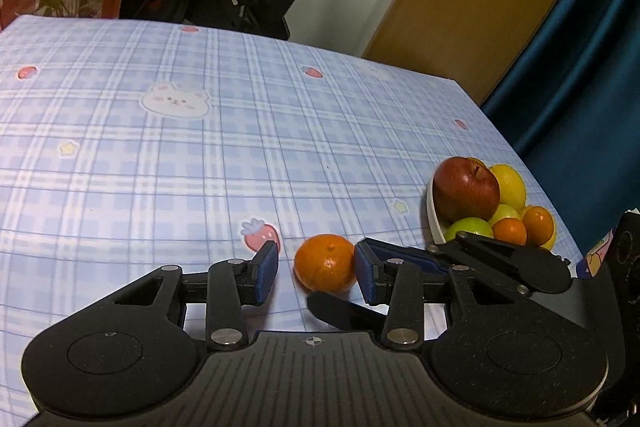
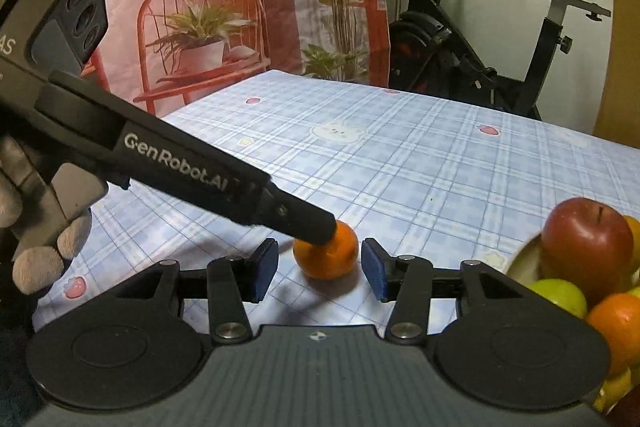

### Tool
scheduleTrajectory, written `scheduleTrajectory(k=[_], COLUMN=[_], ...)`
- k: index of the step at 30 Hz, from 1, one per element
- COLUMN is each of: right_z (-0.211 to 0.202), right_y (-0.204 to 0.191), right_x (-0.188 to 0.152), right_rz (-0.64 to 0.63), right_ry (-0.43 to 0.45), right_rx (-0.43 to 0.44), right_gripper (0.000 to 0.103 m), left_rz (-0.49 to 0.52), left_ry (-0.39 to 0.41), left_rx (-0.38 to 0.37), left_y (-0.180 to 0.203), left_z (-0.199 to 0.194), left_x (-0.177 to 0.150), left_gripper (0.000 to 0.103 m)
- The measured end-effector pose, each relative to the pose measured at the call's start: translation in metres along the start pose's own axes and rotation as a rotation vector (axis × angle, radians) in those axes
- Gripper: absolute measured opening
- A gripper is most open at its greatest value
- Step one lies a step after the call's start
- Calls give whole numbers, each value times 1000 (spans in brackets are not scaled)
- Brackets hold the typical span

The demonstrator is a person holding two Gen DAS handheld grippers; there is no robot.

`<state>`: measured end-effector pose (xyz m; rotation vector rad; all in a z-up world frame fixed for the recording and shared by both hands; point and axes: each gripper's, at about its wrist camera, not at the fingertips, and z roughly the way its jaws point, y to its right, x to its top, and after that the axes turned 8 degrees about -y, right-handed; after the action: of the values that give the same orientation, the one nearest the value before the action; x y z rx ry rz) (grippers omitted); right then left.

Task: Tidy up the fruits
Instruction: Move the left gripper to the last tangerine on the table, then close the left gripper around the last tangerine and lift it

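Nearest the lens, the right gripper (image 2: 320, 269) is seen with its jaws parted and an orange (image 2: 326, 251) lying between the blue pads (image 2: 264, 273), a gap left on either side; nothing is gripped. The orange rests on the checked tablecloth (image 2: 420, 167).

From the left, the left gripper (image 1: 316, 269) is brought in on the same fruit. In its own view its jaws are also seen parted around the orange (image 1: 326, 263), the right pad close to the peel or just touching, the left pad apart. It is released, not clenched. In the right wrist view one finger of it lies over the top of the orange.

Step in hand is judged to be the pick-up of the loose orange for the white bowl (image 1: 434, 215), just right of both grippers, already heaped with a red apple (image 1: 466, 193), lemons, green fruit and small oranges.

Next move: one gripper should be withdrawn, the other closed on the fruit. The two tools crowd one target; a clash or a nudged, rolling orange is likely. Little room is left in the bowl.

An exercise bike (image 2: 480, 47) stands beyond the table, clear of the work.
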<state>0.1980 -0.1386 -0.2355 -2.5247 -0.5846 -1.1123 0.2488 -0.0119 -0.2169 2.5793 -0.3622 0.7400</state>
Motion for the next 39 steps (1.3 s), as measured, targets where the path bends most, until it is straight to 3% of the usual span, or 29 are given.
scheduleTrajectory(k=[7, 11, 26, 39], right_z=[11, 12, -12, -14], right_y=[3, 3, 4, 0], right_x=[4, 4, -6, -21], right_rz=[16, 21, 34, 30], right_ry=[-24, -27, 29, -5], right_rx=[-10, -2, -27, -38], right_gripper=[49, 42, 40, 42], left_rz=[14, 31, 65, 63], left_ry=[-14, -19, -1, -41], left_rx=[-5, -1, -20, -8], left_y=[7, 11, 30, 37], left_z=[10, 14, 8, 15], left_x=[-1, -5, -10, -23], left_gripper=[49, 48, 40, 40])
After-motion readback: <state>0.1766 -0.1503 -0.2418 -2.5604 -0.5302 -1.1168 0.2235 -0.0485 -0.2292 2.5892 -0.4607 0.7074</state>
